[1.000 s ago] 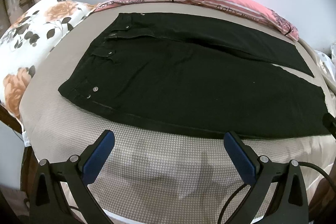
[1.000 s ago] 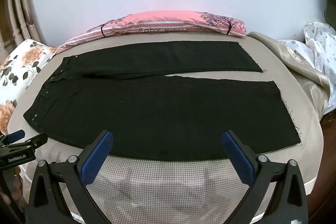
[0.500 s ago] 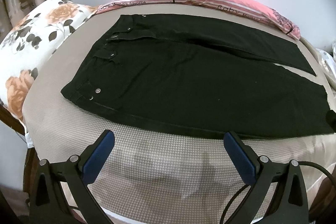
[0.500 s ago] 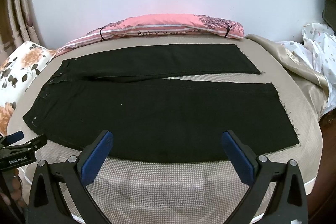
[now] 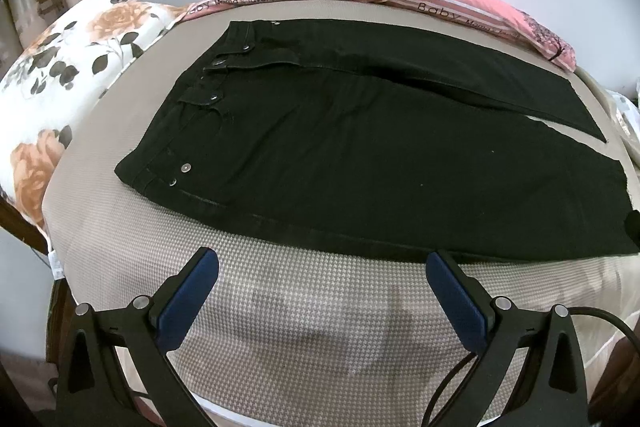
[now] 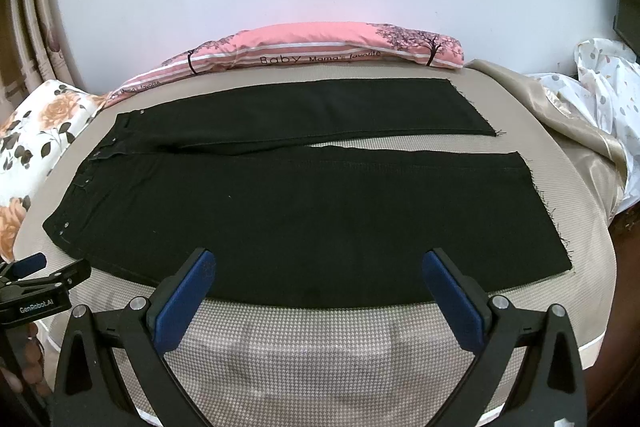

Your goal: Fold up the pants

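Holding both hand-held grippers, left [image 5: 320, 269] and right [image 6: 318, 267], spread empty, you face black pants [image 6: 304, 211]; the pillow [image 6: 320, 49] reads "Baby Mama's favorite".

- The left gripper [image 5: 322, 263] is held low, and its two blue-padded fingers [image 5: 188, 297] are spread wide apart with nothing between them.
- The right gripper [image 6: 318, 263] is in the same pose, fingers [image 6: 452, 301] wide apart and holding nothing.
- In the right wrist view the left gripper [image 6: 44, 269] shows at the left edge, with the fingers of a hand [image 6: 30, 359] below it.
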Demonstrator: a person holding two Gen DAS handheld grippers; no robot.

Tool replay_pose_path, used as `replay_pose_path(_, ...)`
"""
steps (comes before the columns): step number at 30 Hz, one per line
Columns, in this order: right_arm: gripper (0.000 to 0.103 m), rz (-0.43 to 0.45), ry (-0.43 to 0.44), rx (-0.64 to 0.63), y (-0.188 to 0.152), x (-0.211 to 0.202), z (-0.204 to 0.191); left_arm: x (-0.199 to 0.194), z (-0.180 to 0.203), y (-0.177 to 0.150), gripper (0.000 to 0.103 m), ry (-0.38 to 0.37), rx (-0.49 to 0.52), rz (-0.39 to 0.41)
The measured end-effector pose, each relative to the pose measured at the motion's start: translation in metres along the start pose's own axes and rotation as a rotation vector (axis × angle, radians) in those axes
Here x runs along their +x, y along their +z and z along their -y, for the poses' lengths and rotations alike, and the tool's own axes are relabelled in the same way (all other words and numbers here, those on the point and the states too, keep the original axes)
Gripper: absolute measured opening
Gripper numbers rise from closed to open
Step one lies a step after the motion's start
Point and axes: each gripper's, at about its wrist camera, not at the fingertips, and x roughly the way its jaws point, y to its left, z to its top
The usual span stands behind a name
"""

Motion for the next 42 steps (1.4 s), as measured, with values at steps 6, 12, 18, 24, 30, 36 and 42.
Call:
replay_pose_path(6, 0.103, -0.011, -0.002, 0.006, -0.001, 0.002, 0.001, 0.002, 0.000, 0.002, 0.103, -0.013, 0.001, -0.006)
replay_pose_path(12, 0.103, -0.035, 0.021, 0.029, 0.001, 0.007, 0.005, 0.004, -0.008, 0.015, 0.103, -0.032, -0.011, -0.003)
replay_pose_path(18, 0.103, -0.001, 0.004, -0.018, 0.015, 0.008, -0.006, 0.006, -0.032, 0.048, 0.103, -0.030, -0.045, 0.014)
replay_pose_path(24, 0.103, 0.083, 0.085, -0.027, 0.043, 0.014, -0.016, 0.015, -0.071, 0.096, 0.103, -0.076, -0.117, 0.007)
replay_pose_path(30, 0.103, 0.026, 0.152, -0.076, 0.073, 0.045, -0.034, 0.036, -0.123, 0.162, 0.103, -0.102, -0.145, 0.037)
replay_pose_path(36, 0.103, -0.038, 0.213, -0.074, 0.103, 0.091, -0.057, 0.085, -0.163, 0.221, 0.097, -0.246, -0.214, -0.018)
replay_pose_path(42, 0.103, -0.150, 0.328, 0.053, 0.127, 0.144, -0.068, 0.145, -0.184, 0.262, 0.069, -0.369, -0.299, -0.108)
